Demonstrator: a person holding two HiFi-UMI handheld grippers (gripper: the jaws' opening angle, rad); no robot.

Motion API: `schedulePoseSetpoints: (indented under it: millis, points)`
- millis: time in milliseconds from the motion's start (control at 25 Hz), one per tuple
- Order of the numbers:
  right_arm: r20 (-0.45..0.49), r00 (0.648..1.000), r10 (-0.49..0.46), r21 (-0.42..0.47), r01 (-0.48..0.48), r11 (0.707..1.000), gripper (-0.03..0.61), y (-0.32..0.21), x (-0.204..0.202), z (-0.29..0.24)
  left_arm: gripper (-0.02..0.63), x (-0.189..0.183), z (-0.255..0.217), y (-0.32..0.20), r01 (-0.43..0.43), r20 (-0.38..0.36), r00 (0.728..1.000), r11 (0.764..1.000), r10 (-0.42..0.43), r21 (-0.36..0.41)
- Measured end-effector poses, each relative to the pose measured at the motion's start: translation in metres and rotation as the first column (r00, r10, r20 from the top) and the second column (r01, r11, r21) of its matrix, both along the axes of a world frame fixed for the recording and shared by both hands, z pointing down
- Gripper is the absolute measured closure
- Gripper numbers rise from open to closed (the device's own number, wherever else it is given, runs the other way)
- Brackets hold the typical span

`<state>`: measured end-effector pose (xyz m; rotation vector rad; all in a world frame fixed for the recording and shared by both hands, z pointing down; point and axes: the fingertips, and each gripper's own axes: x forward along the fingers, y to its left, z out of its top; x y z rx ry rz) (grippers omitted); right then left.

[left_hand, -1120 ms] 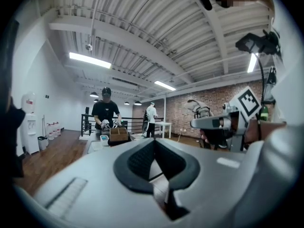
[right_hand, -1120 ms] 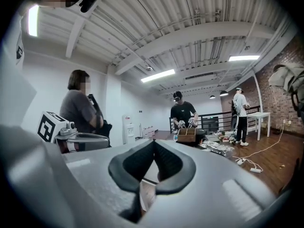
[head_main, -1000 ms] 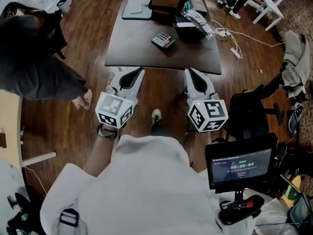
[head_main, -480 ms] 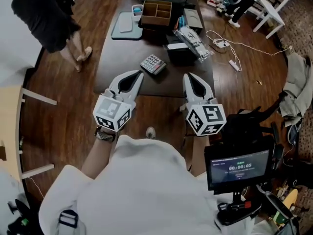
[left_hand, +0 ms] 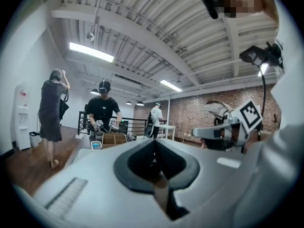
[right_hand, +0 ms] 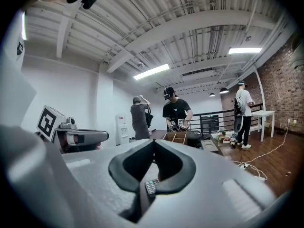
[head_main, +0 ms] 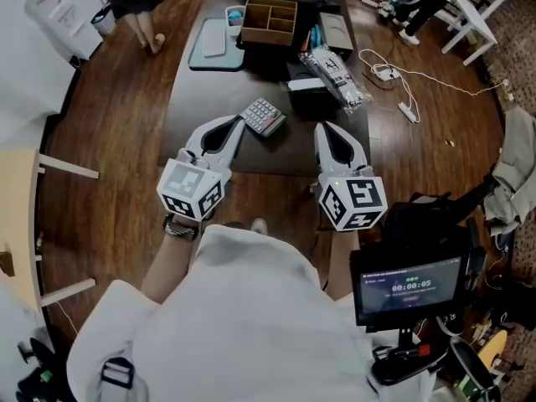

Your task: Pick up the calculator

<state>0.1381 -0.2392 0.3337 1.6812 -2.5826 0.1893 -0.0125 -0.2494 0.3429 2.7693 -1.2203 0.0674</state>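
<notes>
We hold 2 grippers side by side over the near edge of the dark table (head_main: pixel 193 99), both pointing away from us. The left gripper (head_main: pixel 238 124) has its jaws pressed together with nothing between them; its own view shows the dark pads meeting in a closed seam (left_hand: pixel 153 144). The right gripper (head_main: pixel 322 129) is closed and empty in the same way (right_hand: pixel 153 145).

The calculator (head_main: pixel 263 115) lies flat on the near part of the table, turned at a slant, keys up. In the head view it sits between the 2 gripper tips, much nearer the left one, just beyond and to the right of that tip. The right gripper view catches a corner of its keypad (right_hand: pixel 150 187) low through the notch under the jaws.

Farther back on the table stand a wooden compartment box (head_main: pixel 268 20), a pale blue-grey tray (head_main: pixel 216 38), a black box (head_main: pixel 311 97) and a clear plastic packet (head_main: pixel 337 72). A white cable (head_main: pixel 394 74) trails over the wooden floor at the right. A small screen (head_main: pixel 408 284) with a timer sits at our right side.
</notes>
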Motion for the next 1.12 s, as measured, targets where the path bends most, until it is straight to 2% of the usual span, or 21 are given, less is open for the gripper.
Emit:
schedulePoseSetpoints:
  millis: [480,720,880,1000,1120]
  points:
    - [0.016,0.999,0.039,-0.045,-0.039,0.998,0.577,-0.020,-0.008,0.000,0.609,-0.008,0.000,-0.027,-0.026,0.008,1.000,0.999,0.026,-0.019]
    - [0.010,0.999,0.033,-0.127,-0.031,0.991,0.577,-0.024,-0.019,0.014,0.607,-0.012,-0.003,-0.032,-0.065,-0.009,0.998,0.998,0.065,-0.004]
    - [-0.008,1.000,0.013,-0.088,-0.014,0.996,0.575,-0.023,-0.036,0.004,0.607,-0.017,-0.008,-0.033,-0.101,-0.008,0.995,0.995,0.101,0.022]
    - [-0.014,1.000,-0.005,-0.088,0.004,0.996,0.575,-0.021,-0.049,0.003,0.583,-0.023,-0.001,-0.034,-0.123,0.014,0.992,0.992,0.123,0.009]
    - [-0.023,0.999,-0.031,-0.124,0.028,0.992,0.500,-0.016,-0.061,0.012,0.572,-0.031,0.011,-0.031,-0.150,0.020,0.988,0.988,0.151,-0.026]
